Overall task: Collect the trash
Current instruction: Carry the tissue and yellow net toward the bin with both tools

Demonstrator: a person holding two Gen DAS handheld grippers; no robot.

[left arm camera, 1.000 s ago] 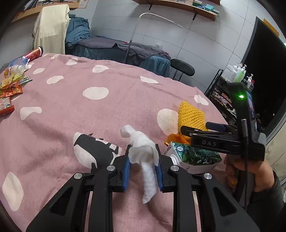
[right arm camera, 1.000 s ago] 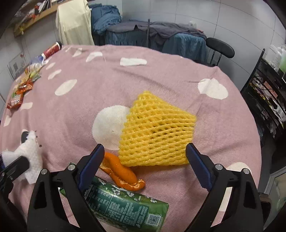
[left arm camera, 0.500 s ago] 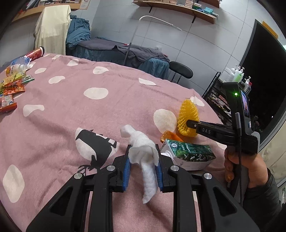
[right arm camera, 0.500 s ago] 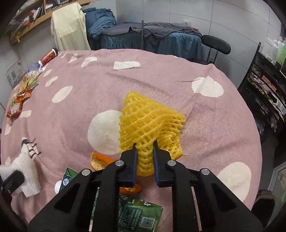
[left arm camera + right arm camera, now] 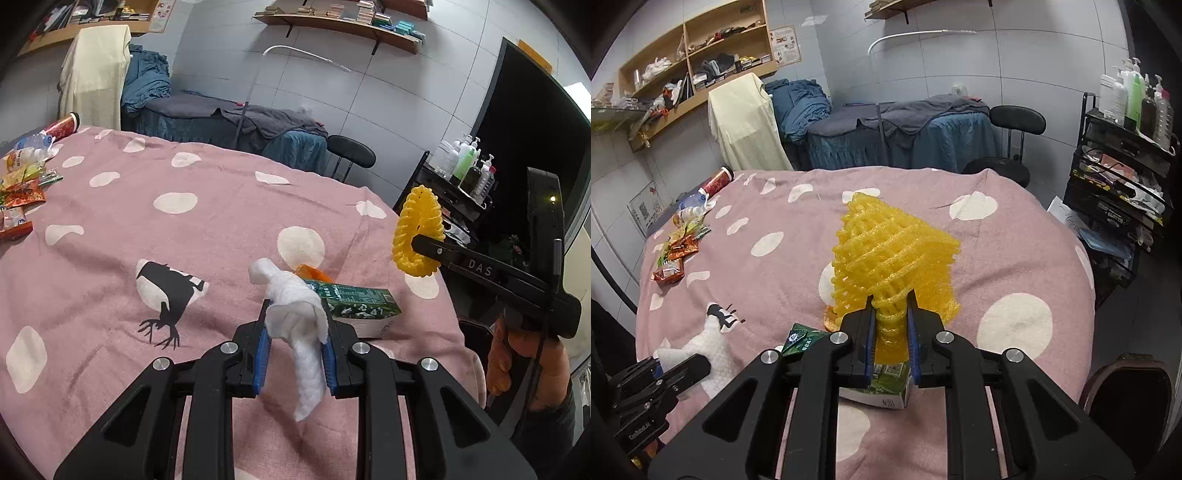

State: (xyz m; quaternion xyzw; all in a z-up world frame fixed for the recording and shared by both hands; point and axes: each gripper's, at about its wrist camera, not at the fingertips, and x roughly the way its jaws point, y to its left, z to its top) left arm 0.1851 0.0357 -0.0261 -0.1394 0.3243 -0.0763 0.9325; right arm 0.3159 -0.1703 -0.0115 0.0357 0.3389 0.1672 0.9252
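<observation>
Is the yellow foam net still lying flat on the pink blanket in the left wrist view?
No: the yellow foam net hangs clear of the pink blanket, pinched in the right gripper.

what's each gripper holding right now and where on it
Left gripper: white tissue, pinched around its middle. Right gripper: yellow foam net, pinched at its bunched near end.

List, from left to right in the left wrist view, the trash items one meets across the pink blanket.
Snack wrappers → white tissue in the left hand-held gripper → green carton → yellow foam net in the right hand-held gripper.
</observation>
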